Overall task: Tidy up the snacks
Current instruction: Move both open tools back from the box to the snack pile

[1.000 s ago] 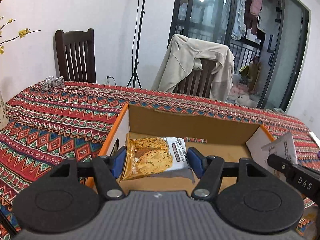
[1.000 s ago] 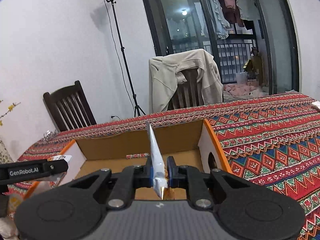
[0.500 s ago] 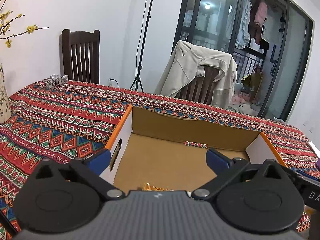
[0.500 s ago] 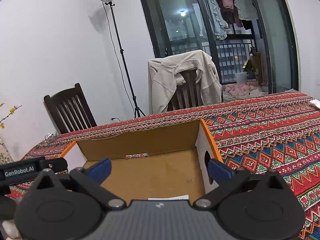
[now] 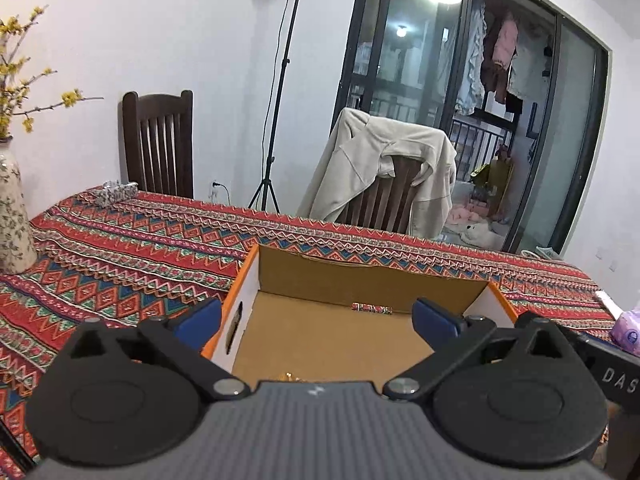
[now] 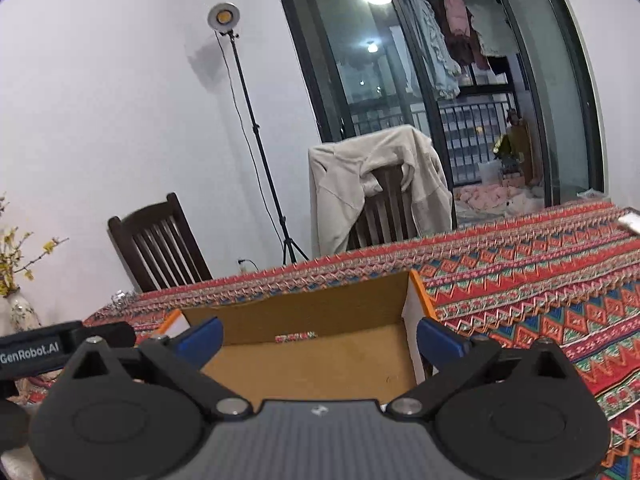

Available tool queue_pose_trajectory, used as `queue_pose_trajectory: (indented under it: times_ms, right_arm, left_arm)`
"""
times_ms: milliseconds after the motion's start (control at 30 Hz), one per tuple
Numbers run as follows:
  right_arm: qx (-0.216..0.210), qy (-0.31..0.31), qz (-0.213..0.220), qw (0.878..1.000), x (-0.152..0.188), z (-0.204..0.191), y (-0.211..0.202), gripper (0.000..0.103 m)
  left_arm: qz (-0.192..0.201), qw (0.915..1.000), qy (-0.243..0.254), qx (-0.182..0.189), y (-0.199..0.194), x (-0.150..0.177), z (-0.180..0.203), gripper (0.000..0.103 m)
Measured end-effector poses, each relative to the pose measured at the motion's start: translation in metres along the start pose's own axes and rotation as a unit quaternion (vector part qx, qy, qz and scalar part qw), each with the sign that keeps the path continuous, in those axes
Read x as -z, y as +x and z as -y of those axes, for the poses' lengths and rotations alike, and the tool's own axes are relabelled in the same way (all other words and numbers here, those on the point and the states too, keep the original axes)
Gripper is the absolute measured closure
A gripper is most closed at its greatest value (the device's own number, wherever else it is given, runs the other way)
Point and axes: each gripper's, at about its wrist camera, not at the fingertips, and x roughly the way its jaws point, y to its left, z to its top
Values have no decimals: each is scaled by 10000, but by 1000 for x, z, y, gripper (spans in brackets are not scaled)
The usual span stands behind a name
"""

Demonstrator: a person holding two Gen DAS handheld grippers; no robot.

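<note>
An open cardboard box with orange rims sits on the patterned tablecloth; it also shows in the right wrist view. My left gripper is open and empty above the box's near side. A sliver of a golden snack packet shows just past its body, inside the box. My right gripper is open and empty above the same box. A small strip of patterned cloth shows at the back wall's base.
A flowered vase stands at the table's left. A pink packet lies right of the box. Two wooden chairs stand behind the table, one draped with a beige jacket. A light stand is by the wall.
Both grippers opened and let go of their snack packets into the box, then lifted and tilted up. The packets have dropped almost out of sight.
</note>
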Motion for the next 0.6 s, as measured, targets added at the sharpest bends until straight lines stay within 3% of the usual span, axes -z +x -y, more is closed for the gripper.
queue_pose_trajectory:
  times_ms: [267,600]
  right_arm:
    - [-206,-112,149,9996,-4,-3,-40,0]
    - [-166,-302,34,9994,21,1,-77,0]
  left_arm:
    - [140,9999,-45,-17,-40,9,-11,0]
    - [201,9998,17,-93,-76,35,-30,0]
